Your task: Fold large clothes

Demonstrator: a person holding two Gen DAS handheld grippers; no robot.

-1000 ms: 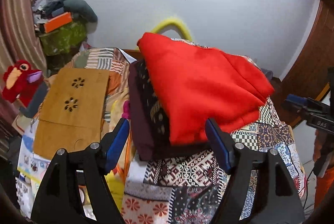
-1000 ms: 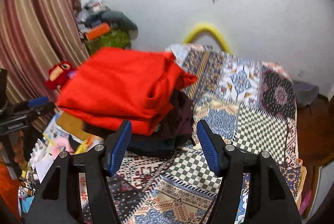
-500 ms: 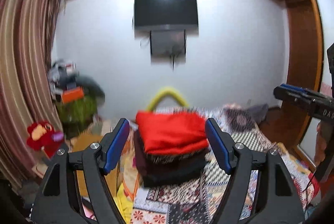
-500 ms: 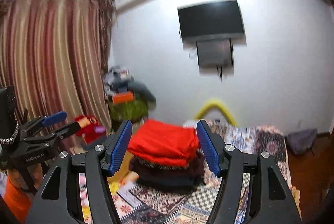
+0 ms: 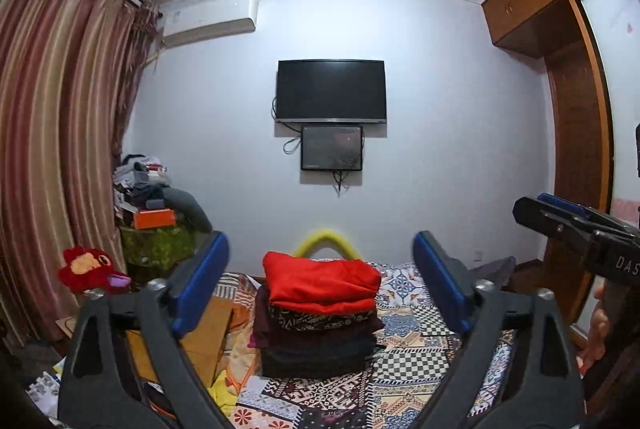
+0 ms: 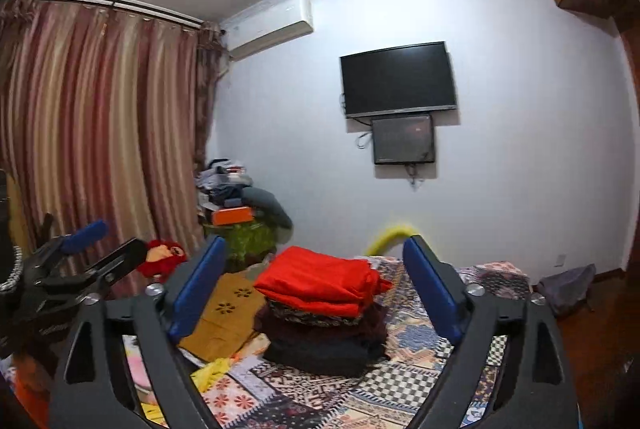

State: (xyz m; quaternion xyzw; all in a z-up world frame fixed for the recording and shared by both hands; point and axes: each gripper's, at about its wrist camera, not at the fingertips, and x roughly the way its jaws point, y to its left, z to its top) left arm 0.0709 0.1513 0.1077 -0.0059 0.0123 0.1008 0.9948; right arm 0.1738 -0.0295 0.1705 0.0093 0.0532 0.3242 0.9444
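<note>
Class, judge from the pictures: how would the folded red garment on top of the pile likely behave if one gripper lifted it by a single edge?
The red garment is soft folded cloth, so it would probably droop and unfold. It looks bulky, likely light. Resting loose on the pile, it may slide off.

From my feed: bright red garment (image 5: 320, 283) tops the stack, dark maroon and black folds under it, patchwork-print bedspread (image 5: 404, 341), striped pink-brown curtains (image 5: 60, 133), blue gripper pads (image 5: 200, 283).

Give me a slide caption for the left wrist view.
Open left gripper frames a folded clothes stack, red garment on top, on the patchwork bed.
</note>
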